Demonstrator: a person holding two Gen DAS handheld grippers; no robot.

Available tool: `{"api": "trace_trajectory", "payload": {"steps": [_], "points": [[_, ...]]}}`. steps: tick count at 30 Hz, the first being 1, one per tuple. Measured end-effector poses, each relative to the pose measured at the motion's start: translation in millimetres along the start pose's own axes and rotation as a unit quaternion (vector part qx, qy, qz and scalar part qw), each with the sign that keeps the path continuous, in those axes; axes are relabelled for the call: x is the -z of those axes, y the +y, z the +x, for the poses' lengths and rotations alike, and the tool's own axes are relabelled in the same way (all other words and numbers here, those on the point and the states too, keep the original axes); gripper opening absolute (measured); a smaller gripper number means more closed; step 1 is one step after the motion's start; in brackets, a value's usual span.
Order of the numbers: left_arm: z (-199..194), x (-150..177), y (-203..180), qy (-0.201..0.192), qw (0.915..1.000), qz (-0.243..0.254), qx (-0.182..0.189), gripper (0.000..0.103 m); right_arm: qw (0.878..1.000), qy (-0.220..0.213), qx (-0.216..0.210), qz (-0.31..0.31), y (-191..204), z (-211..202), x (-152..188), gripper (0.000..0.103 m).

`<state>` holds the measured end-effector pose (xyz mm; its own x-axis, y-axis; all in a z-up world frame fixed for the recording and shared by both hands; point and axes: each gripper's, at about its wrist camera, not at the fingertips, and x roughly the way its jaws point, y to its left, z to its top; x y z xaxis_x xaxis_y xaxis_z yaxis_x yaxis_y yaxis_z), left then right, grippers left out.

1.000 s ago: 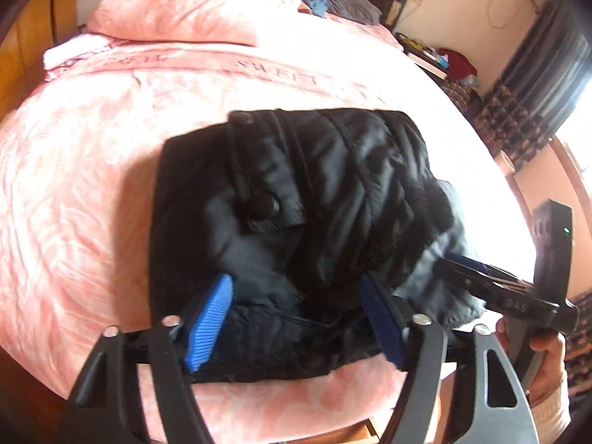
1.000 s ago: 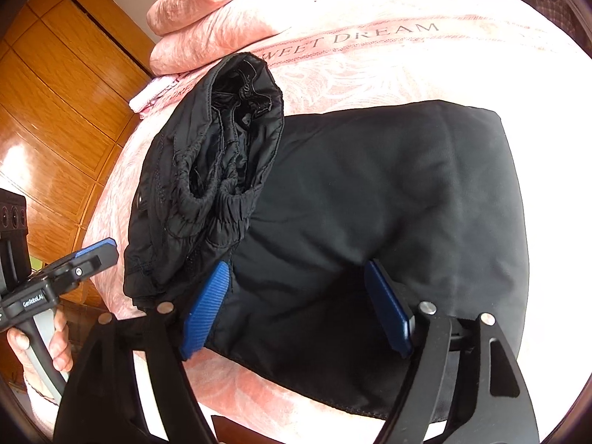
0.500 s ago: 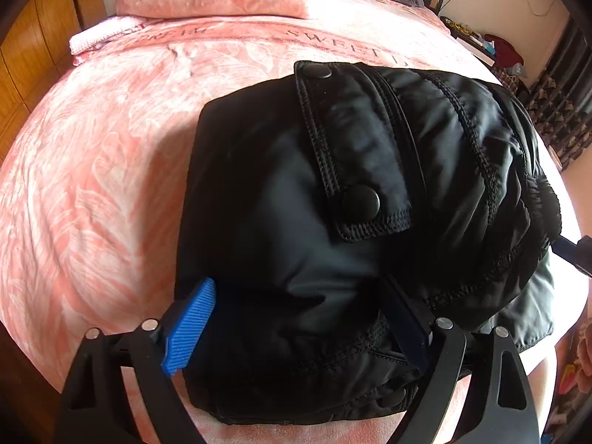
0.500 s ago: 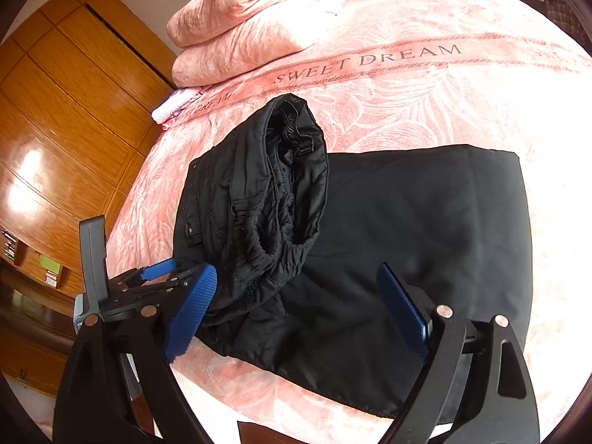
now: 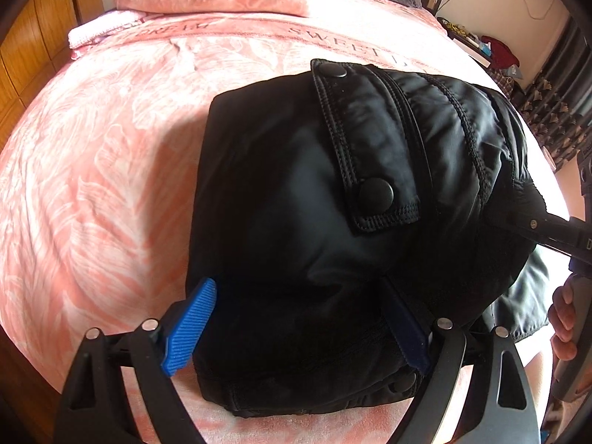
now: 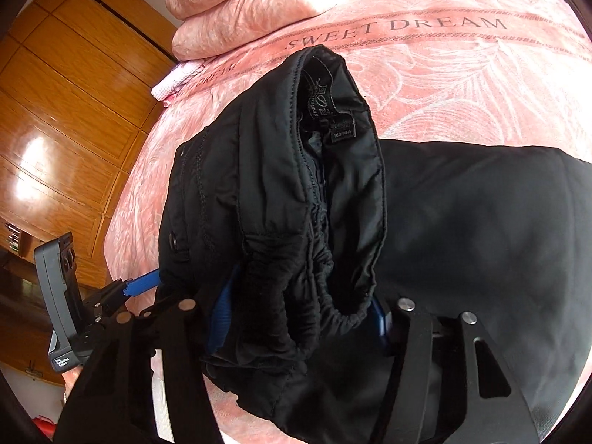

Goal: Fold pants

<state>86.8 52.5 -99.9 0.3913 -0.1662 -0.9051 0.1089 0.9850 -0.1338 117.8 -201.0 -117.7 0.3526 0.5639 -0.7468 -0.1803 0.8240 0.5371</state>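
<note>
Black padded pants (image 5: pixel 314 222) lie partly folded on a bed covered by a pink leaf-patterned bedspread (image 5: pixel 92 185) printed with the words "SWEET DREAM"; the bundle rests near the bed's near edge.

Left wrist view: the left hand-held gripper (image 5: pixel 296 325) stands over the near end of the folded pants, its jaws wide apart. The left blue ribbed pad (image 5: pixel 187 327) sits just beside the left edge of the fabric, while the right pad (image 5: pixel 405 329) lies on the dark cloth; the pads do not squeeze the bundle. A pocket flap with two snap buttons (image 5: pixel 373 192) faces upward. At the right edge, the right hand-held gripper (image 5: pixel 532 227) reaches onto the pants, with the fingers of a hand (image 5: pixel 564 318) on its handle.

Right wrist view: the elastic waistband (image 6: pixel 325 296) stands raised as an open loop, with sewn labels (image 6: pixel 342 131) visible inside. The right hand-held gripper (image 6: pixel 301 318) has just been closing, and the gathered waistband lies between its blue pads, which press against the cloth on both sides. The flat leg section (image 6: pixel 481 240) extends to the right. The left hand-held gripper (image 6: pixel 142 285) shows at the left, against the pants' left edge. A folded pink quilt (image 6: pixel 259 7) lies at the far end of the bed, before a wooden wardrobe (image 6: pixel 74 92).
</note>
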Motion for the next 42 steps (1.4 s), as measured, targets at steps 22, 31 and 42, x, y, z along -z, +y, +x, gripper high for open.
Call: {"api": "trace_trajectory", "payload": {"steps": [22,31,42], "points": [[-28.5,4.4,25.6,-0.013,0.9994,-0.032,-0.001,0.093,0.994,-0.067,-0.043,-0.074,43.5,-54.3,-0.8,0.026],[-48.4,4.8,12.8,-0.031,0.9993,-0.01,0.021,0.094,0.993,-0.093,-0.045,-0.063,35.4,-97.0,6.4,0.026],[-60.1,-4.6,-19.0,-0.045,0.9986,0.017,0.02,0.093,0.993,-0.112,-0.013,-0.02,-20.0,-137.3,18.6,0.026]]}}
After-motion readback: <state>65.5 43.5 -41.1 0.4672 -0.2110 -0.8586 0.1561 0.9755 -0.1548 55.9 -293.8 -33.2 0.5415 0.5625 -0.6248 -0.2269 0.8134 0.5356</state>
